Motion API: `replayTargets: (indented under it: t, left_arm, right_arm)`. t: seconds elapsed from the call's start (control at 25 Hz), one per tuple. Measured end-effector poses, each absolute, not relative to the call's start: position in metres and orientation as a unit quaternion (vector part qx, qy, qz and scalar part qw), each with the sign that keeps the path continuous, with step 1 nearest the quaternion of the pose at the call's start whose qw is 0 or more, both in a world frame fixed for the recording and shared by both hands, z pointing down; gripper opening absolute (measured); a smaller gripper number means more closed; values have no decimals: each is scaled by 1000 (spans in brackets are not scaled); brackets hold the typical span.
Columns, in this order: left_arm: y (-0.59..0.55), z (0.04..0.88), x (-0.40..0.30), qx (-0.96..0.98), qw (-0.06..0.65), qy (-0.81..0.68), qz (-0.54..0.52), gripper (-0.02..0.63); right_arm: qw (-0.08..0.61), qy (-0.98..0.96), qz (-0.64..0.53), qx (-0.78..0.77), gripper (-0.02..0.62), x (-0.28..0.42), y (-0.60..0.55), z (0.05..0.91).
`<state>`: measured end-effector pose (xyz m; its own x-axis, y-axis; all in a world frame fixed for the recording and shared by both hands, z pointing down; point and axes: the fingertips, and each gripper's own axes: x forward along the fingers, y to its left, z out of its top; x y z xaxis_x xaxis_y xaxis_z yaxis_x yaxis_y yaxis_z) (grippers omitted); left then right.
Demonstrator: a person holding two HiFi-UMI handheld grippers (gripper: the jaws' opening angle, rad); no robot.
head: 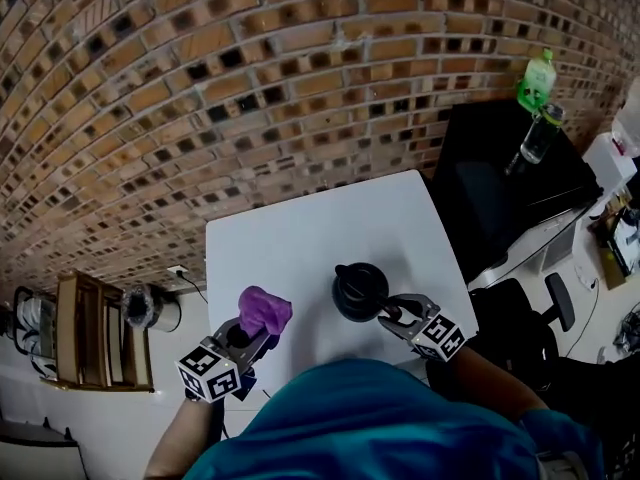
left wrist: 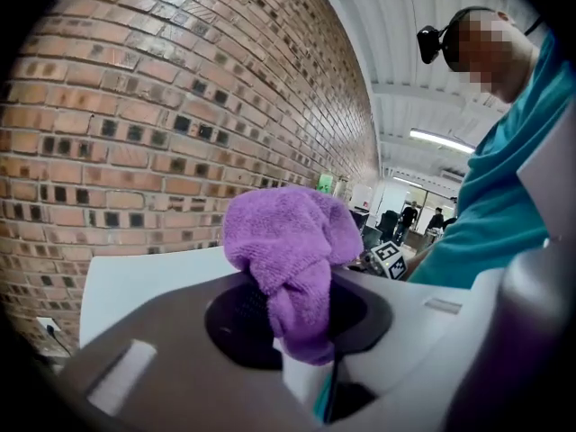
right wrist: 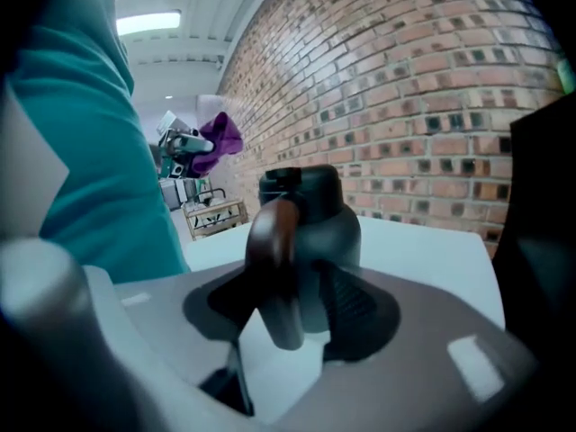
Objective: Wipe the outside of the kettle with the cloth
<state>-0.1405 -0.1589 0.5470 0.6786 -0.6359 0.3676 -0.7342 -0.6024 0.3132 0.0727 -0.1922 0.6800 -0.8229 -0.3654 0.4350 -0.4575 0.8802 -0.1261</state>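
A black kettle (head: 358, 290) stands on the white table (head: 300, 228), near its front edge. Its dark brown handle (right wrist: 274, 241) lies between the jaws of my right gripper (head: 390, 315), close to the left pad, and a slim gap shows on the right side. In the right gripper view the kettle body (right wrist: 333, 228) rises just beyond the jaws of the right gripper (right wrist: 288, 322). My left gripper (head: 255, 330) is shut on a bunched purple cloth (head: 265, 310), held left of the kettle and apart from it. The cloth (left wrist: 288, 241) bulges out above the left gripper's (left wrist: 301, 331) jaws.
A brick wall (head: 250, 88) runs behind the table. To the right is a black desk (head: 500, 188) with a green bottle (head: 537, 78) and a clear bottle (head: 541, 133), and a black office chair (head: 520, 318). A wooden rack (head: 85, 328) stands on the floor at left.
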Motion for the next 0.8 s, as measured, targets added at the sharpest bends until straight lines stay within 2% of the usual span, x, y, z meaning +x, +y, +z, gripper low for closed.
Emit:
replayTargets:
  t: [0.08, 0.28, 0.56, 0.8]
  left_arm:
    - [-165, 551, -146, 893, 228, -372, 109, 91]
    - [-176, 558, -154, 903, 232, -346, 106, 91]
    - [-185, 554, -158, 907, 225, -344, 95, 92]
    - [-189, 549, -166, 904, 220, -353, 94, 92]
  right_arm:
    - [215, -942, 116, 231, 111, 71, -187, 681]
    - [217, -932, 144, 251, 107, 67, -194, 675]
    - [107, -934, 209, 270, 101, 70, -230, 624]
    - [97, -942, 202, 248, 95, 55, -234, 610]
